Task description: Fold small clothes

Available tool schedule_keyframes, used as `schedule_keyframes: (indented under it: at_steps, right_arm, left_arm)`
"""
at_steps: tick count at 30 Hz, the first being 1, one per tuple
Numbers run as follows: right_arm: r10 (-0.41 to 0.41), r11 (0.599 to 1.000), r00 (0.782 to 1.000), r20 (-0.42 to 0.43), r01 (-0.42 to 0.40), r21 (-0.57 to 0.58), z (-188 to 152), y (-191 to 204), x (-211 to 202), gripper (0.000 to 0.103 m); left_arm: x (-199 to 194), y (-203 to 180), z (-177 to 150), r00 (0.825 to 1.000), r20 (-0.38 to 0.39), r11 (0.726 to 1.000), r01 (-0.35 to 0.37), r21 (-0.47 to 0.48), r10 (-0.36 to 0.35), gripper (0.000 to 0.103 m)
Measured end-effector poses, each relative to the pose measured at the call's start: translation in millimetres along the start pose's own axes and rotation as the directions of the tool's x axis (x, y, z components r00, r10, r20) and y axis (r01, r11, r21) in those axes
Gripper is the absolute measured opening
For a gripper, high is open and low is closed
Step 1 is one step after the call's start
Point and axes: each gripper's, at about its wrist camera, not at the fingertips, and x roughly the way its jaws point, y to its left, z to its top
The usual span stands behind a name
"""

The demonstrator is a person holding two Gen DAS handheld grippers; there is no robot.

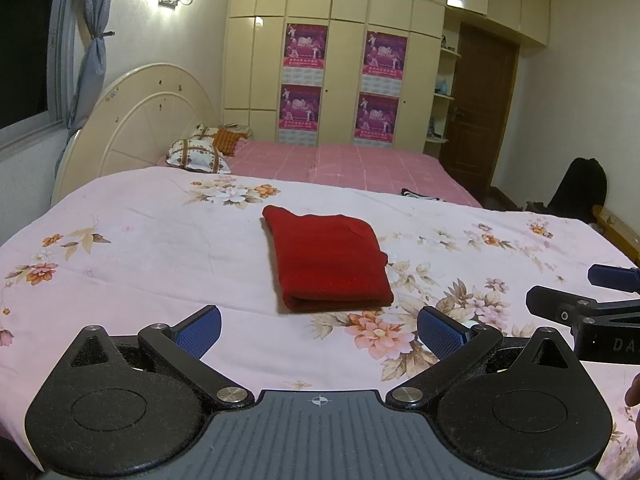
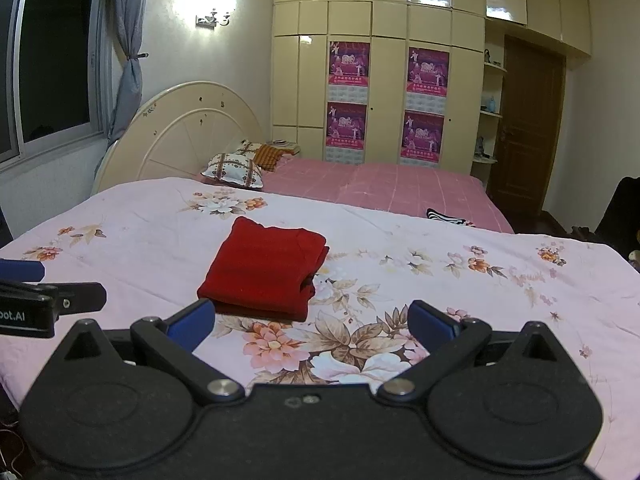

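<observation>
The red cloth [image 1: 328, 258] lay folded mid-bed [image 1: 160, 240], so both grippers, left [image 1: 319, 326] and right [image 2: 312, 324], hung near, wide and empty.

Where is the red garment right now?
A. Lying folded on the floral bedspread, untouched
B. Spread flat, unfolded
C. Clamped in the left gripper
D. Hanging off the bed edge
A: the red garment lies folded on the floral bedspread, both grippers open and clear of it.

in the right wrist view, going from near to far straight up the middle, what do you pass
Right gripper → floral pink bedsheet → folded red garment → pink checked bedcover → cream wardrobe with purple posters.
</observation>
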Motion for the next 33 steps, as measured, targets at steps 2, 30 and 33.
schedule_keyframes:
  at_steps: [2, 30, 33]
  right_arm:
    - [0.001, 1.0, 1.0, -0.002, -0.001, -0.001, 0.3, 0.7, 0.2, 0.102]
    - [-0.001, 1.0, 1.0, -0.005, 0.001, 0.003, -0.2, 6.5, 4.8, 0.102]
    - [0.001, 1.0, 1.0, -0.004, -0.001, 0.003, 0.0, 6.3, 4.6, 0.102]
  left_arm:
    - [-0.2, -1.1, -0.1, 1.0, 0.001, 1.0, 0.001, 0.002, -0.001, 0.103]
    - [-1.5, 3.0, -0.8, 0.999, 0.037, 0.999, 0.01, 0.035, -0.012, 0.103]
    - [-6.2, 0.2, 0.0, 0.998, 0.069, 0.998, -0.006, 0.062, 0.001, 0.103]
